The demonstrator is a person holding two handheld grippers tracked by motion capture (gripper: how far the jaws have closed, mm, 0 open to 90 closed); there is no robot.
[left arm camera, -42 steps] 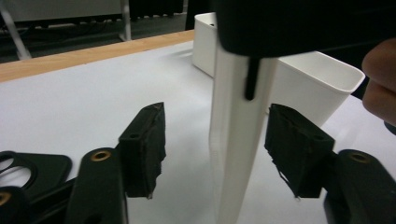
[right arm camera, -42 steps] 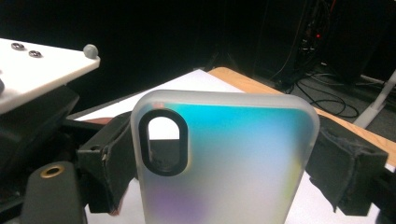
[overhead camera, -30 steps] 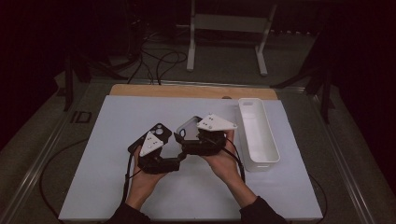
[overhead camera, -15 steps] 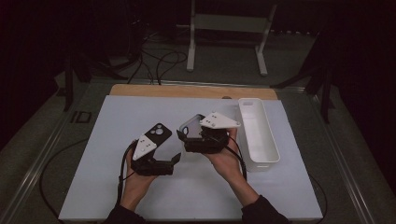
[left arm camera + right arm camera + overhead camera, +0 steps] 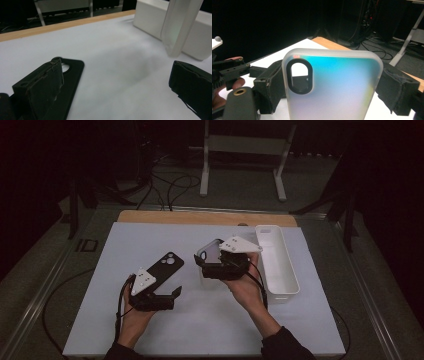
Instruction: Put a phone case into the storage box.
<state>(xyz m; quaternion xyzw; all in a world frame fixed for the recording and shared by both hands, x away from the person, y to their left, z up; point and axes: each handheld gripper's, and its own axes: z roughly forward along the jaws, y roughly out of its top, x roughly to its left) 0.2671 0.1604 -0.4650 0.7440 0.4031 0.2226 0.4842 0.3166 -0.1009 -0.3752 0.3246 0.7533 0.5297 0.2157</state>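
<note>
1. The white table (image 5: 210,320) carries a white tray (image 5: 278,265) at its right side, seen whole from the high view.
2. The right gripper (image 5: 210,262) is clamped on a frosted phone case (image 5: 332,87); its own view shows the case's camera cutout and blue-pink sheen.
3. The left gripper (image 5: 172,295) has just been opening; its jaws stand apart with nothing between them.
4. A black phone case (image 5: 165,266) lies flat on the table, just beside the left gripper.
</note>
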